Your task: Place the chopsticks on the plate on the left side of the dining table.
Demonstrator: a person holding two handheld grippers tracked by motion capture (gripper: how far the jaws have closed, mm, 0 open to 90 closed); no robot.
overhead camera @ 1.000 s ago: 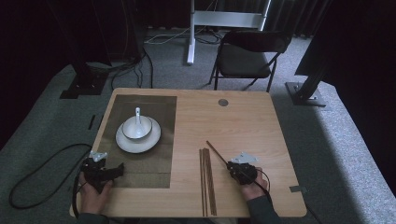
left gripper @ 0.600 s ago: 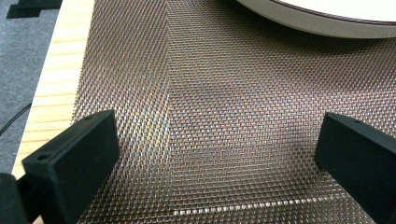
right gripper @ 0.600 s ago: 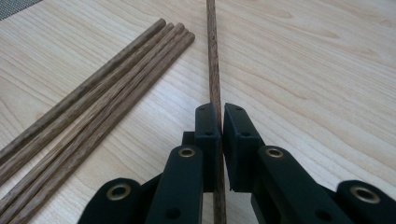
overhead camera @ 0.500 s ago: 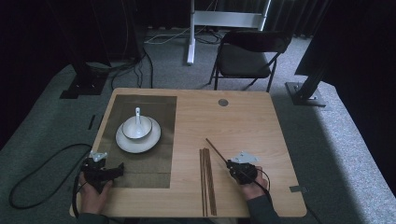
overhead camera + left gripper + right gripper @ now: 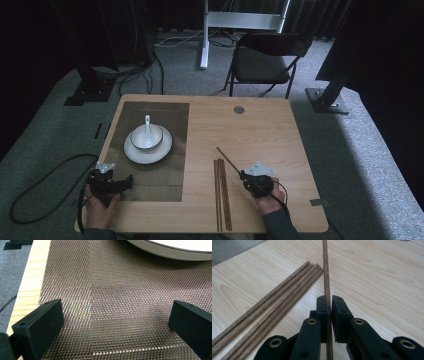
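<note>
beside spare chopsticks (image 5: 269,312), right tongs (image 5: 330,305) clamping chopstick (image 5: 326,277)

The high view is dim and soft, its surroundings falling to black, with the table (image 5: 260,135) lit from above. Ahead of the left gripper (image 5: 115,322), the woven mat (image 5: 112,302) shows moiré shimmer. The right gripper (image 5: 330,307) casts mild shadows; nearby wood grain is sharp.

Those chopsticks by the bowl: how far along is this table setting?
Already laid: the placemat carries a plate with a bowl and spoon. In hand: the right hand-held gripper is shut on one chopstick, angled away from the bundle of chopsticks lying on the table. The left hand-held gripper waits open over the placemat. Left: probably placing the chopsticks near the bowl.
</note>
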